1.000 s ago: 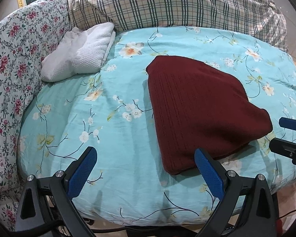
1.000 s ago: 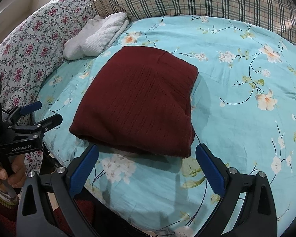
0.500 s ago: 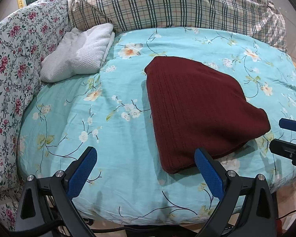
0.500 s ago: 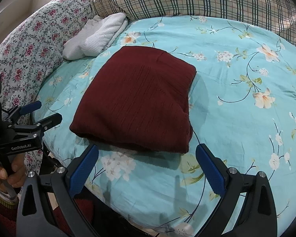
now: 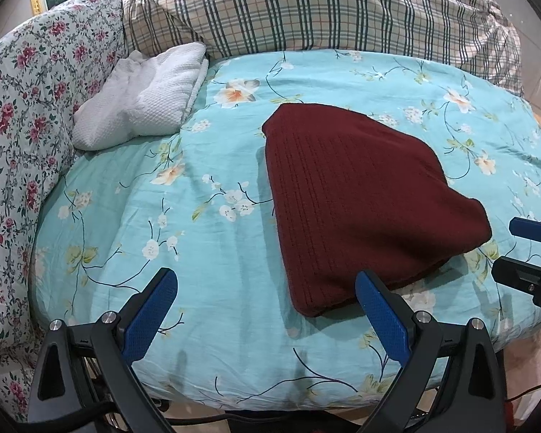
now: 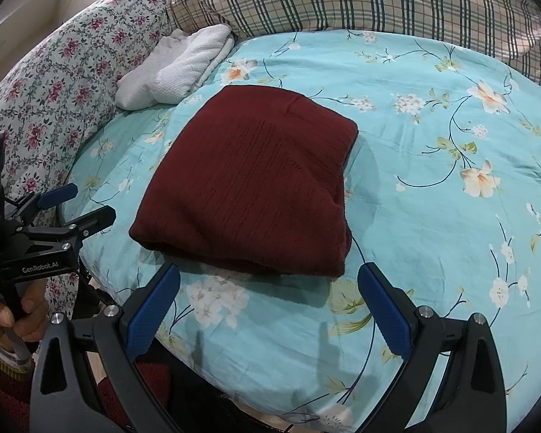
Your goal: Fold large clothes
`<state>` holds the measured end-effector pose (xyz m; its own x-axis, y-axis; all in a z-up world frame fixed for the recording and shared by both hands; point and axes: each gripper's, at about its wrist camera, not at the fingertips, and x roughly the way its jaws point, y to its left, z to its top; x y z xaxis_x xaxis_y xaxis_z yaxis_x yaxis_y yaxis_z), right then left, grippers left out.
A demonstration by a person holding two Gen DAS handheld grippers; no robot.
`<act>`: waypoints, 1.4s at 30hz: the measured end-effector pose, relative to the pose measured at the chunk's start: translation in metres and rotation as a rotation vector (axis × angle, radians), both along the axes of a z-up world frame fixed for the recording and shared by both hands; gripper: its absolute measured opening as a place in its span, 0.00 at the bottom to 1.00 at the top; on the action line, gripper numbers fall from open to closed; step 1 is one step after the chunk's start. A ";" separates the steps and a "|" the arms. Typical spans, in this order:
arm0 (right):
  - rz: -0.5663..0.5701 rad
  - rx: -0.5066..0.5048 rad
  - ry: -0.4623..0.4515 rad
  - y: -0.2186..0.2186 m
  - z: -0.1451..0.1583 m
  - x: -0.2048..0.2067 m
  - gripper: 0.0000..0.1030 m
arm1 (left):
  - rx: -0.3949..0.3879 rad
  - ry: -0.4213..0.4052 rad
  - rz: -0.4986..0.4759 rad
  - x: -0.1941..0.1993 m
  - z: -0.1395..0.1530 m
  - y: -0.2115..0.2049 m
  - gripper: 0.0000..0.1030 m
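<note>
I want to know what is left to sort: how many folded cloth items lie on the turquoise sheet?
2. The dark red sweater lies folded near the front edge of the bed. The white textured cloth lies at the back left, against the floral quilt. Others may be hidden outside the views.

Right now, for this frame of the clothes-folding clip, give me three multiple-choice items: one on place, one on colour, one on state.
1. The white towel lies:
A. on the sweater
B. at the bed's far left, apart from the sweater
C. in a gripper

2. The sweater is:
A. dark red
B. navy
C. grey

3. The left gripper and right gripper are:
A. both shut on cloth
B. one open
C. both open, holding nothing

Answers: B, bedsheet shows between them; A, maroon knit; C, spread jaws, empty gaps.
</note>
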<state>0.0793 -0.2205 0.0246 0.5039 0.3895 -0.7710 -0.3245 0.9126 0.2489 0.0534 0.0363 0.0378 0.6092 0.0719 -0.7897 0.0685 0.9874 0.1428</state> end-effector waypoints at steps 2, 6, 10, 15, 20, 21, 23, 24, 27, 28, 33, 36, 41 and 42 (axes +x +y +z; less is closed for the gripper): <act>0.001 0.000 -0.001 0.000 0.001 0.000 0.96 | 0.002 -0.003 -0.001 0.000 0.000 0.000 0.97; 0.001 -0.002 -0.003 0.002 0.002 0.000 0.96 | 0.003 -0.008 -0.003 -0.001 0.002 -0.001 0.97; 0.001 -0.002 -0.004 0.002 0.003 0.000 0.96 | 0.003 -0.010 -0.004 -0.001 0.003 -0.002 0.97; -0.002 -0.001 -0.005 0.003 0.004 -0.001 0.96 | 0.004 -0.011 -0.005 -0.001 0.004 -0.003 0.97; -0.001 0.000 -0.005 0.004 0.005 0.000 0.96 | 0.004 -0.011 -0.005 -0.001 0.004 -0.003 0.97; 0.001 0.000 -0.005 0.005 0.007 0.001 0.96 | 0.004 -0.011 -0.005 -0.001 0.004 -0.003 0.97; 0.000 0.000 -0.006 0.005 0.007 0.002 0.96 | 0.004 -0.010 -0.004 -0.001 0.004 -0.003 0.97; 0.000 -0.001 -0.005 0.005 0.007 0.002 0.96 | 0.005 -0.010 -0.003 -0.001 0.004 -0.003 0.97; 0.002 0.000 -0.005 0.004 0.007 0.002 0.96 | 0.004 -0.011 -0.003 -0.001 0.004 -0.003 0.97; 0.002 0.000 -0.005 0.004 0.006 0.002 0.96 | 0.004 -0.010 -0.004 -0.001 0.004 -0.003 0.97; 0.001 0.000 -0.006 0.004 0.006 0.001 0.96 | 0.005 -0.009 -0.004 0.000 0.004 -0.004 0.97; 0.004 0.002 -0.008 0.005 0.008 0.004 0.96 | 0.005 -0.010 -0.005 0.000 0.004 -0.003 0.97; 0.003 0.001 -0.007 0.006 0.008 0.004 0.96 | 0.005 -0.010 -0.005 0.000 0.004 -0.003 0.97; 0.003 0.002 -0.007 0.006 0.008 0.004 0.96 | 0.005 -0.010 -0.004 -0.001 0.004 -0.004 0.97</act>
<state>0.0831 -0.2146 0.0329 0.5080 0.3923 -0.7668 -0.3286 0.9112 0.2485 0.0529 0.0327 0.0420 0.6173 0.0734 -0.7833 0.0706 0.9864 0.1481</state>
